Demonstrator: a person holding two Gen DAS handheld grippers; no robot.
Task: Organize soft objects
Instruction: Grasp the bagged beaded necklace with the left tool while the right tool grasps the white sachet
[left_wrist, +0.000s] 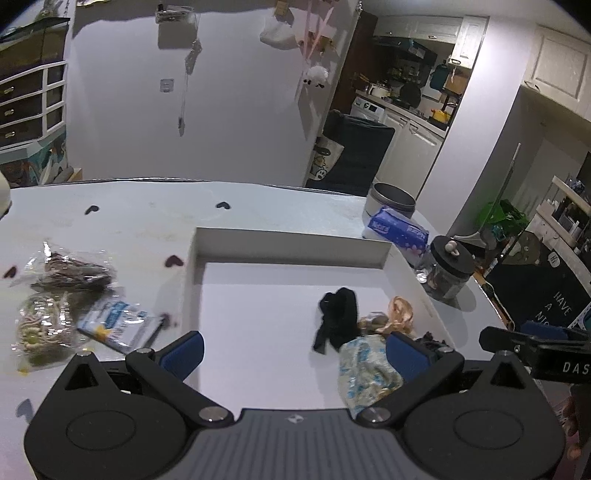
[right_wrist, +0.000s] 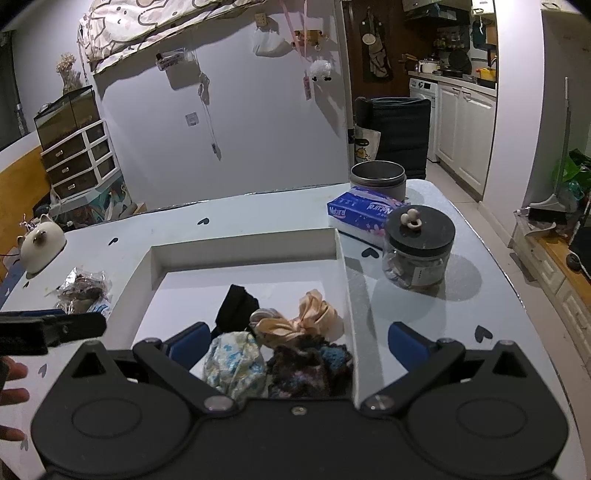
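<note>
Both grippers, left (left_wrist: 293, 354) and right (right_wrist: 297, 343), hang with jaws spread wide, empty, over the tray's (right_wrist: 341, 258) scrunchies (right_wrist: 295, 325).

Your left black two-finger gripper with blue pads (left_wrist: 293, 352) is spread wide, jaws level and holding nothing. Your right black gripper with blue pads (right_wrist: 297, 343) is likewise spread wide and empty. Your bare left hand (right_wrist: 13, 391) shows at the right camera's left edge.

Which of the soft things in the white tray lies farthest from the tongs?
The black cloth piece. It lies farther back in the white tray than the peach scrunchie, the blue-patterned scrunchie and the dark fuzzy scrunchie.
</note>
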